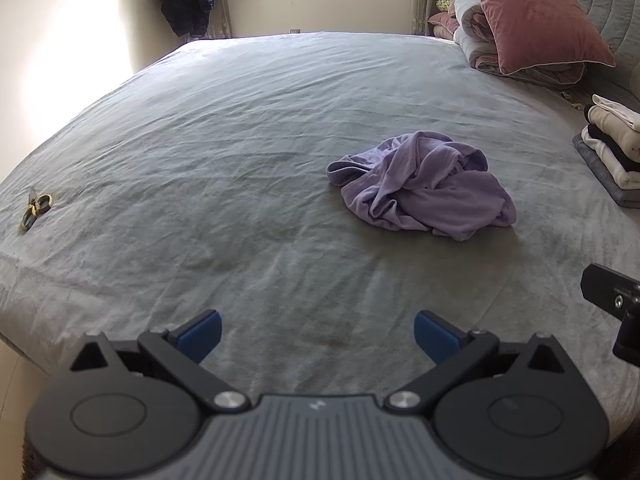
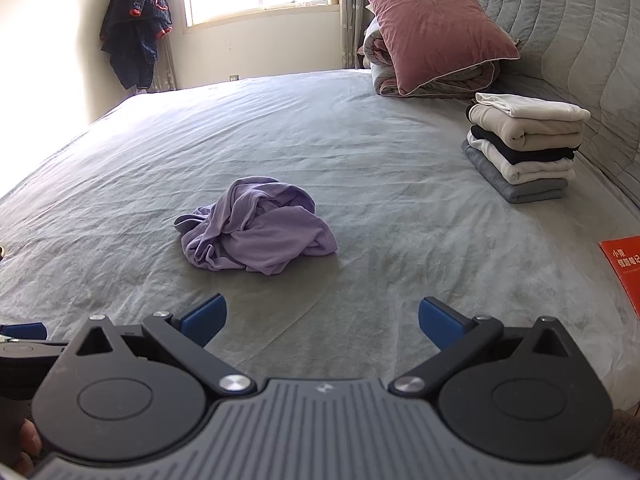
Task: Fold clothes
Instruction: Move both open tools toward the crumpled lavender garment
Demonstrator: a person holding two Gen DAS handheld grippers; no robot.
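Note:
A crumpled lilac garment [image 1: 424, 184] lies in a heap on the grey bed [image 1: 200, 140], ahead and to the right in the left wrist view. The right wrist view has the same lilac garment [image 2: 256, 226] ahead and slightly left on the grey bed [image 2: 400, 184]. My left gripper [image 1: 318, 334] is open, low over the near part of the bed, with nothing between its blue pads. My right gripper [image 2: 322, 322] is open too, well short of the garment. Part of the right gripper [image 1: 612, 300] shows at the left view's right edge.
A stack of folded clothes [image 2: 524, 144] sits at the right near the quilted headboard [image 2: 568, 40]. A pink pillow [image 2: 436, 20] leans on a rolled duvet [image 2: 424, 76]. A red booklet [image 2: 624, 272] lies at the right edge. Small rings [image 1: 38, 208] lie far left. A dark jacket [image 2: 136, 28] hangs by the window.

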